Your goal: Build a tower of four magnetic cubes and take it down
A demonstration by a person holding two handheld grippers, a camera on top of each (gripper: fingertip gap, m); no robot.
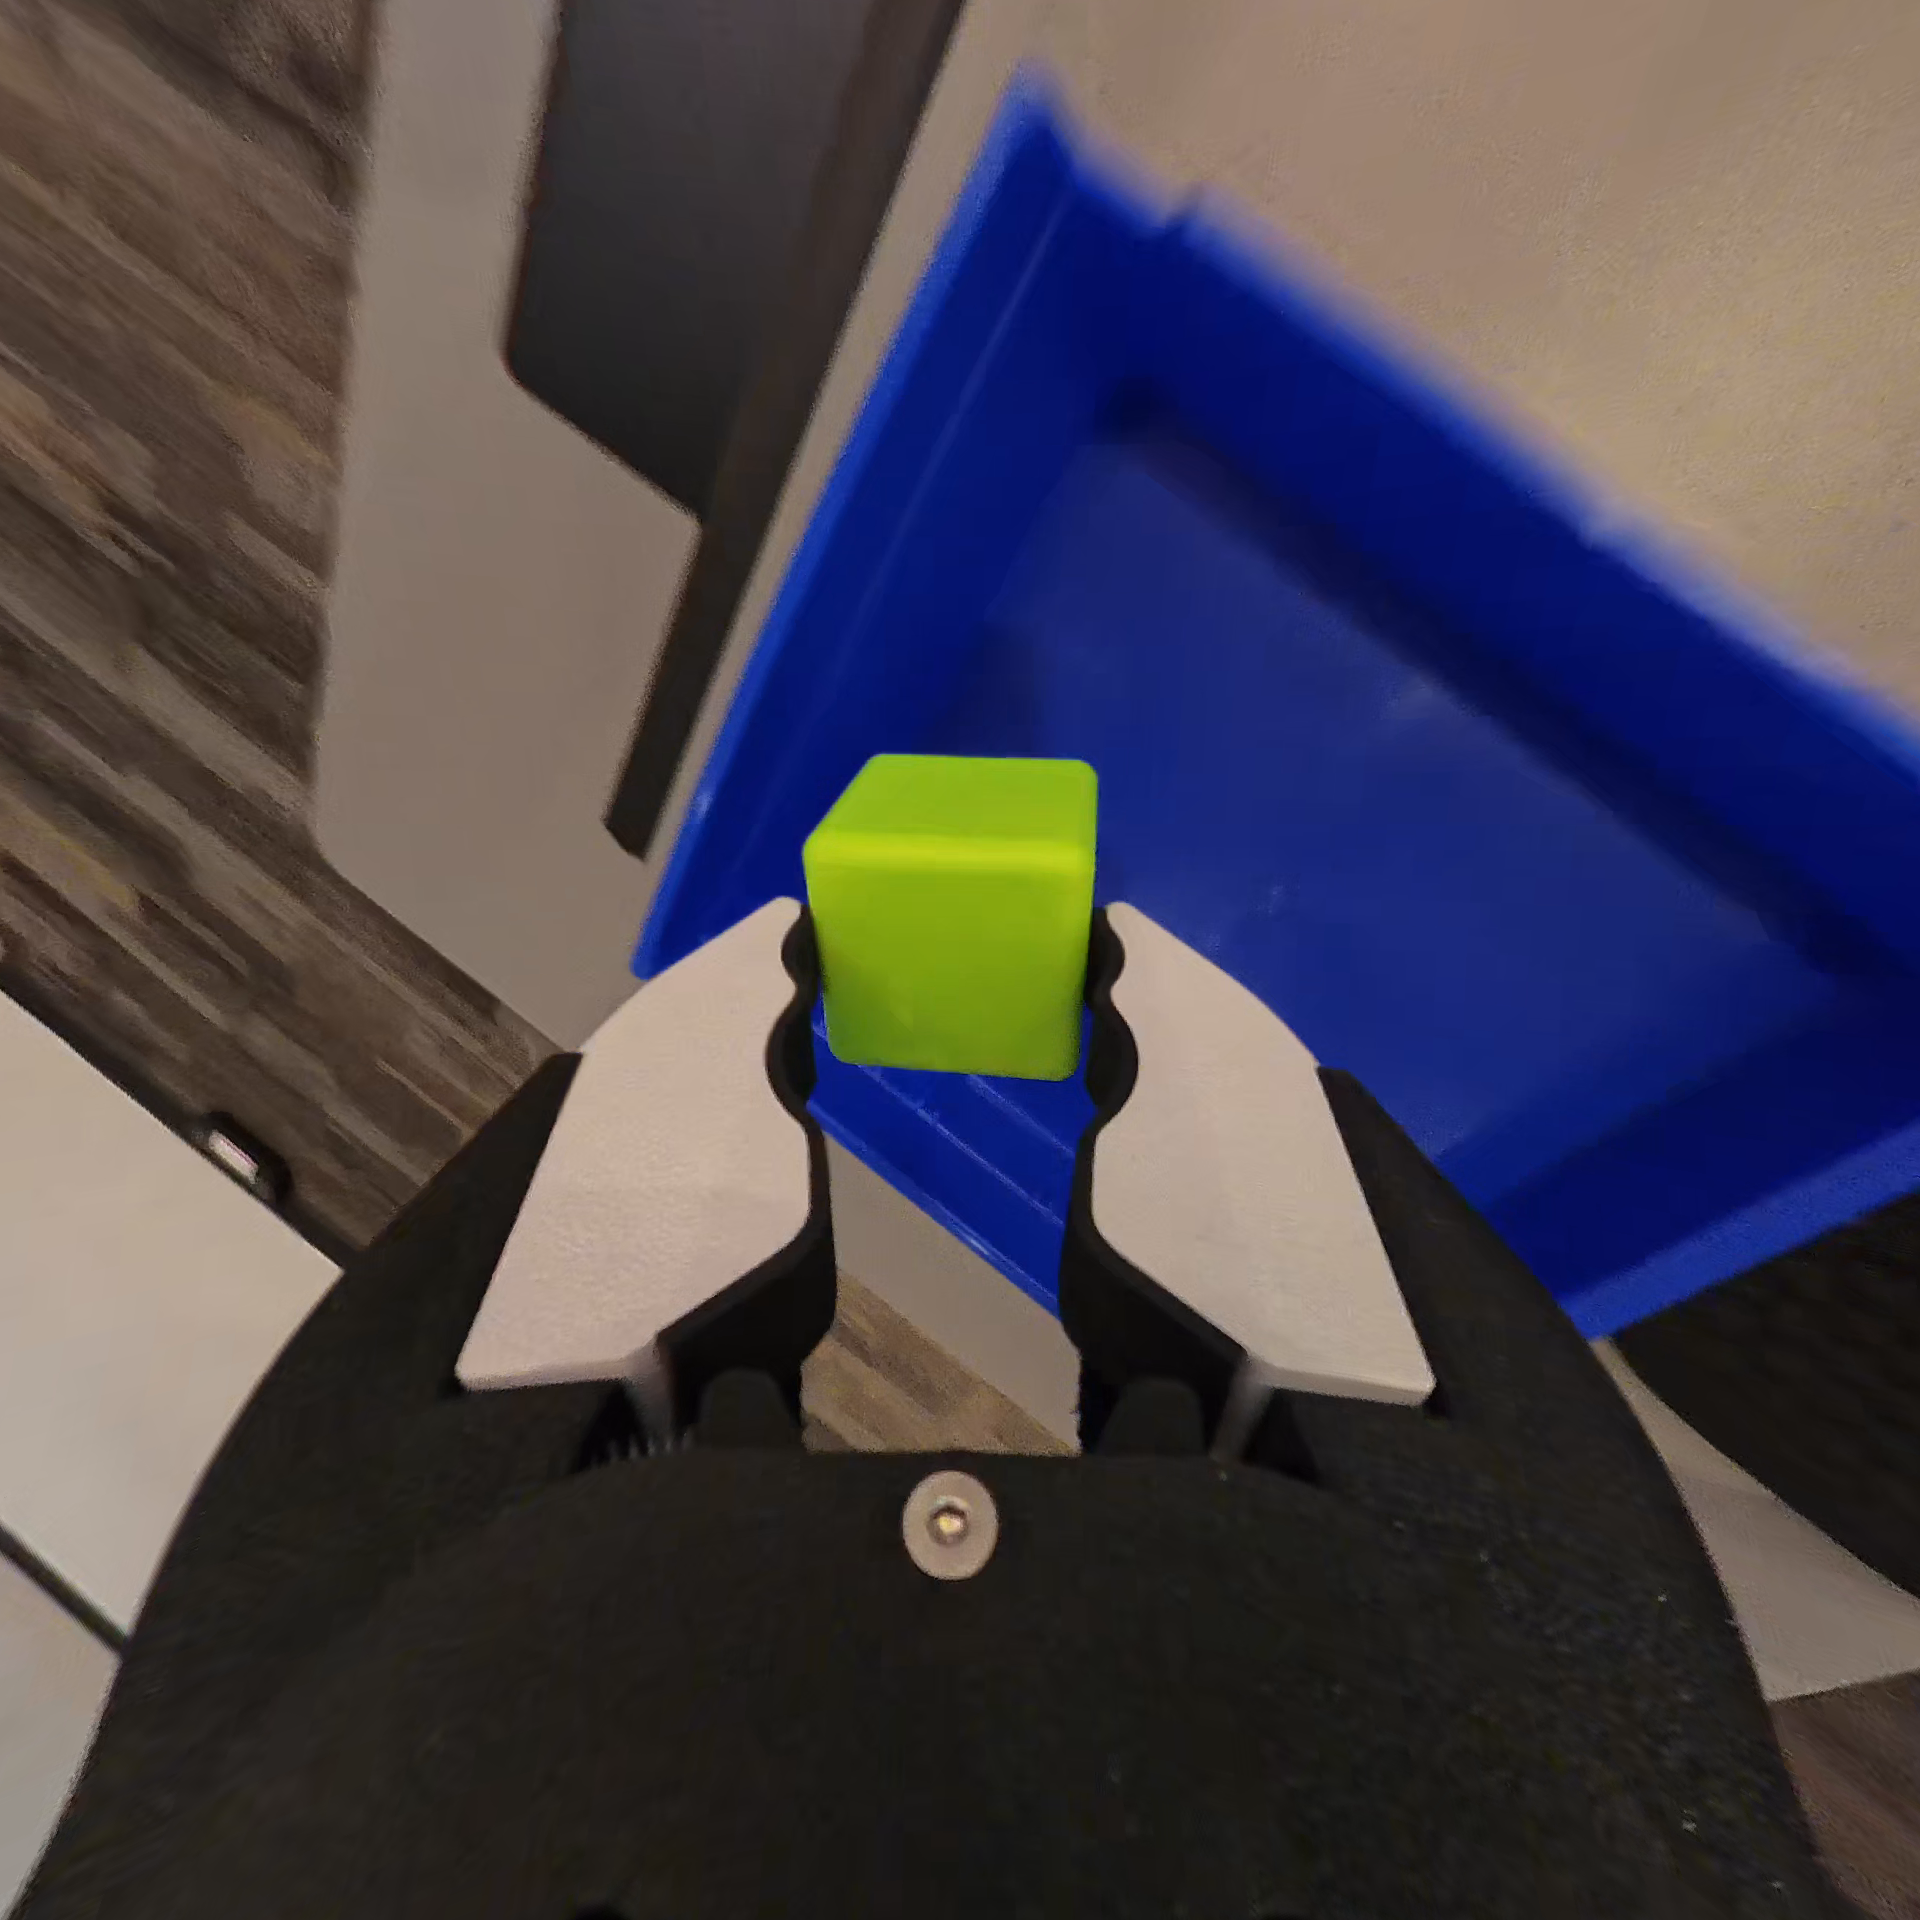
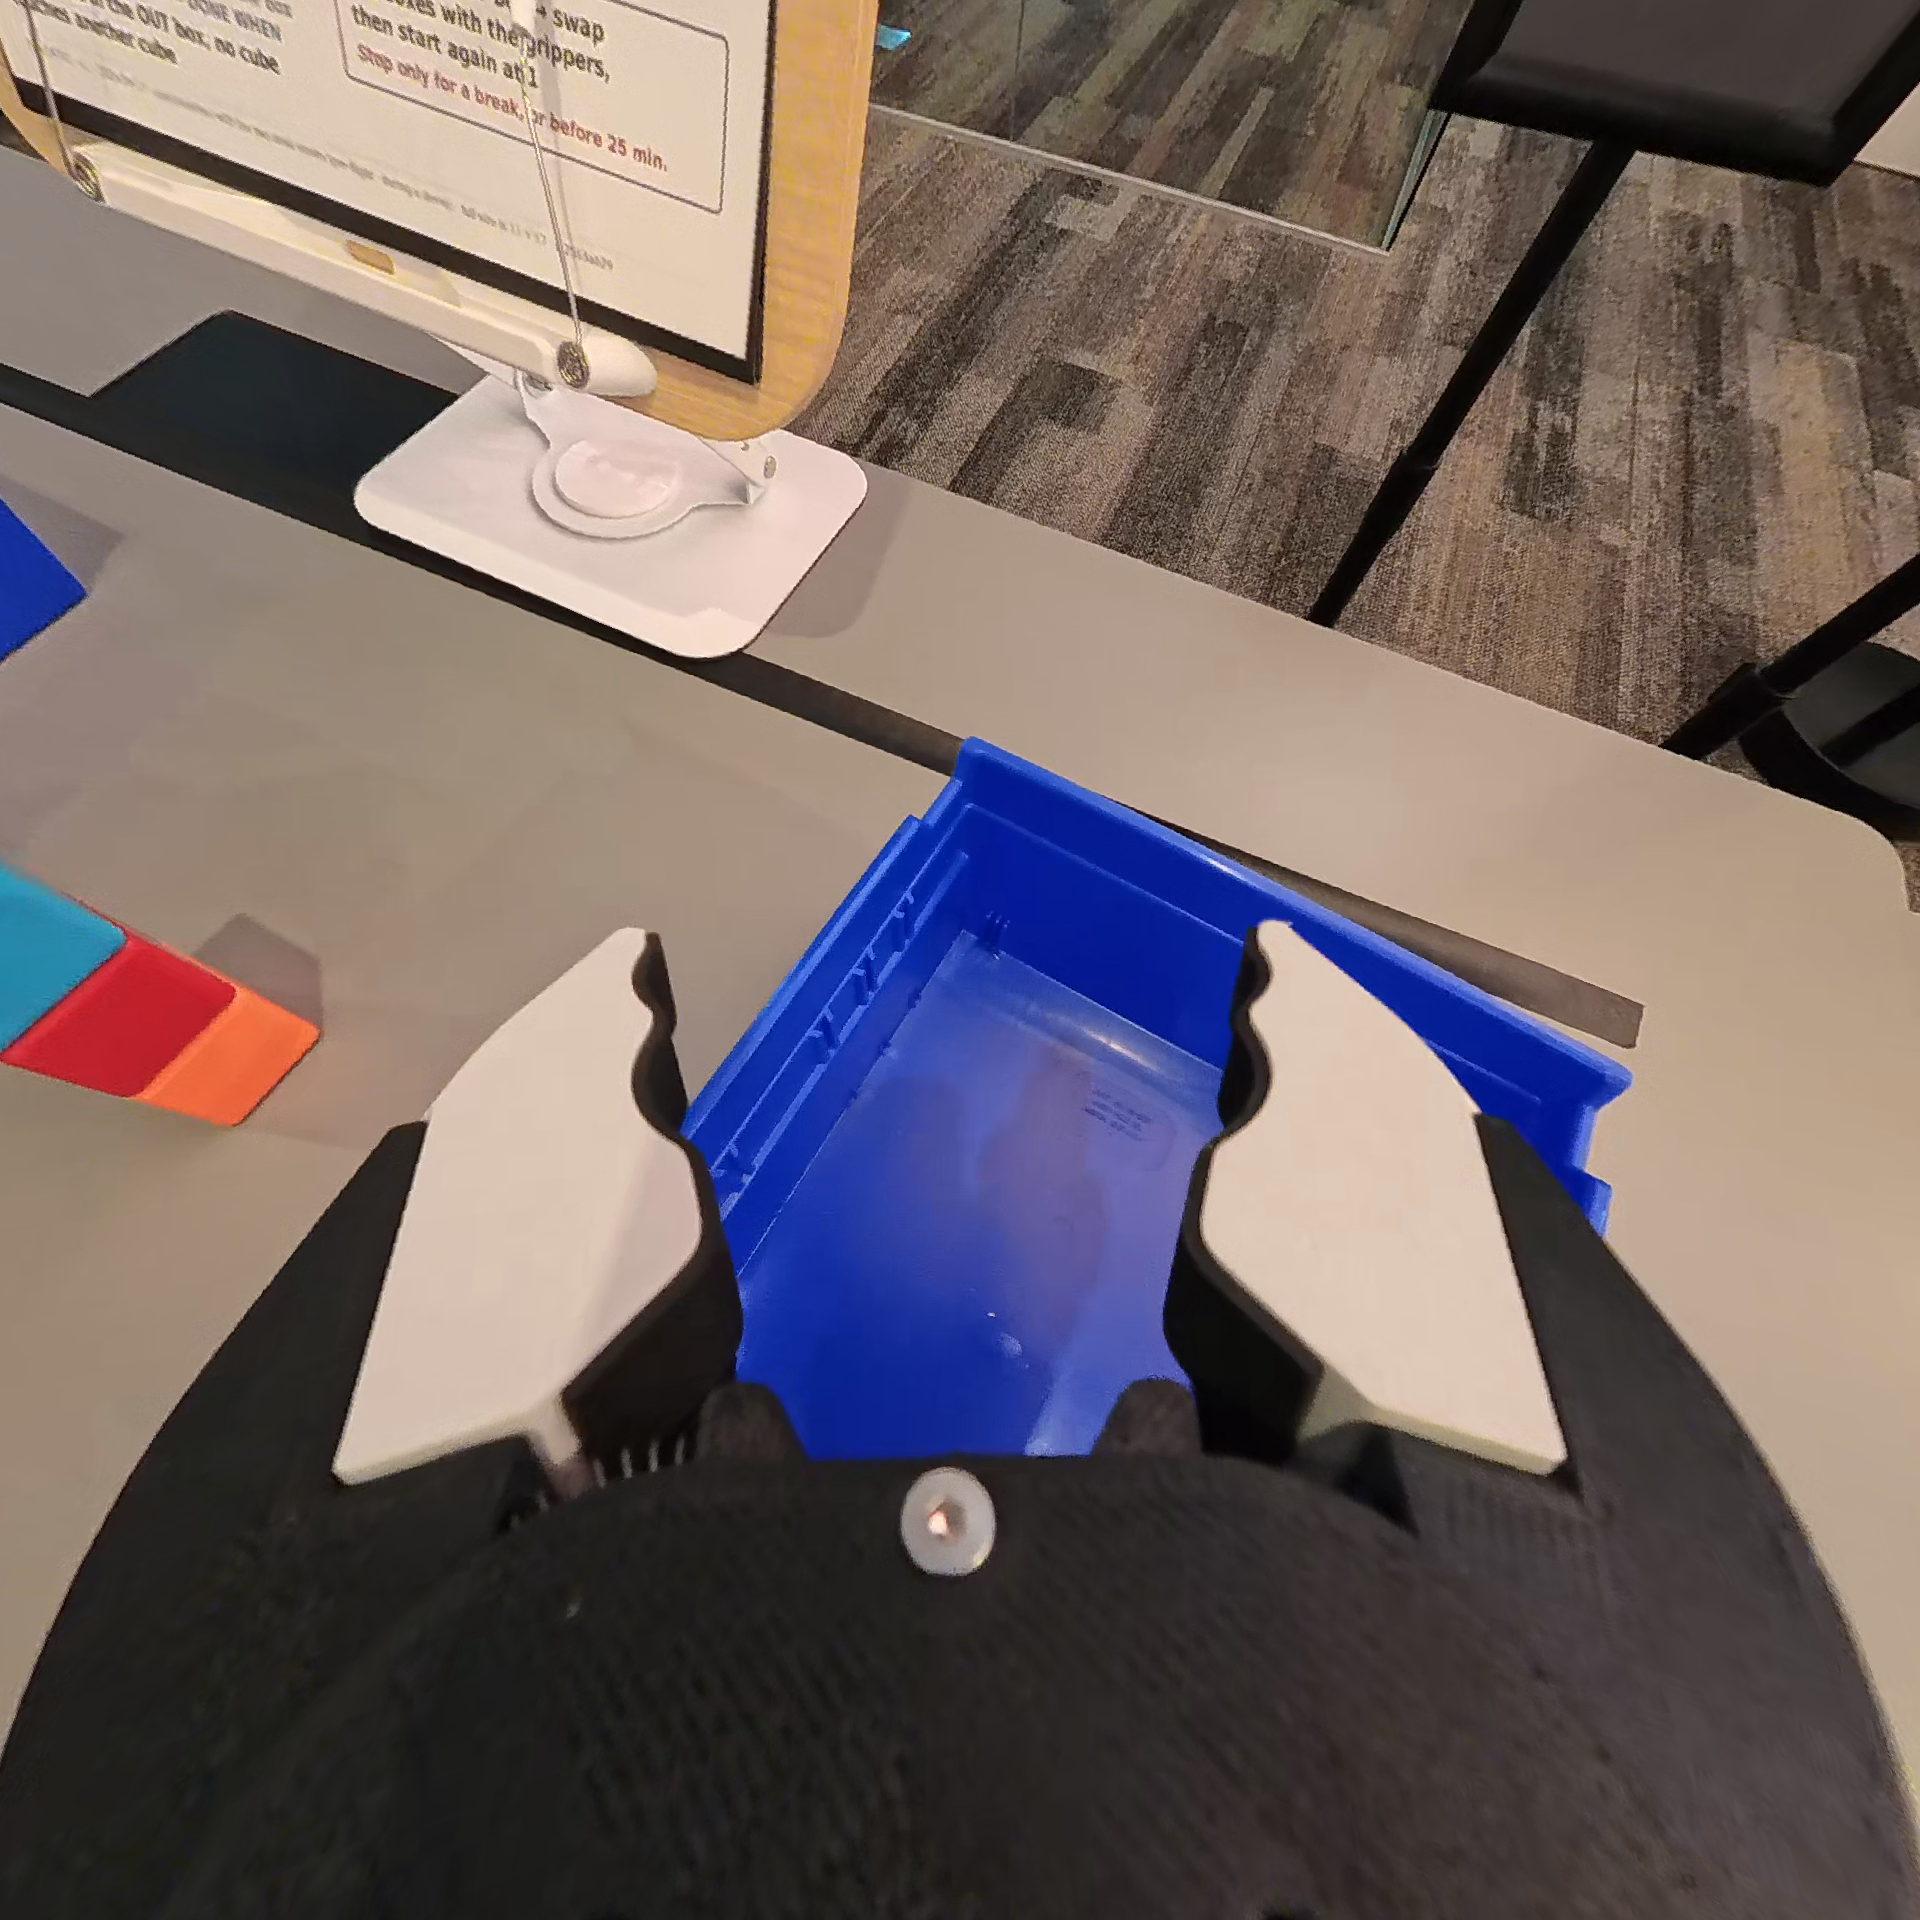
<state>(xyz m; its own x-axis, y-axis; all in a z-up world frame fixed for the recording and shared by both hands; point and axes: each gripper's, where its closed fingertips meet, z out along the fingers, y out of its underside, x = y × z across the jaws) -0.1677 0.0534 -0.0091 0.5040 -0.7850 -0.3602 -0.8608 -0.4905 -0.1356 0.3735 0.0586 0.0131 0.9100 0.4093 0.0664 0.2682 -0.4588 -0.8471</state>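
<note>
My left gripper [image 1: 948, 977] is shut on a lime green cube [image 1: 951, 920] and holds it in the air above the near corner of a blue bin [image 1: 1351, 790] that looks empty. My right gripper [image 2: 951, 1023] is open and empty, hovering over a second blue bin [image 2: 987, 1226], which is also empty. In the right wrist view a stack of three joined cubes stands at the left edge: orange [image 2: 234, 1065] at the base, red [image 2: 125, 1029] above it, and teal [image 2: 42, 951] on top, cut off by the frame.
A white stand with a wood-framed printed sign [image 2: 582, 343] sits at the back of the grey table [image 2: 520, 779]. A corner of another blue thing [image 2: 26, 582] shows at the far left. Past the table edge are patterned floor and black chair legs [image 2: 1455, 395]. There is about 55 cm between the tips of the two grippers. The blue thing [image 2: 26, 582] is about 15 cm from my left fingertips.
</note>
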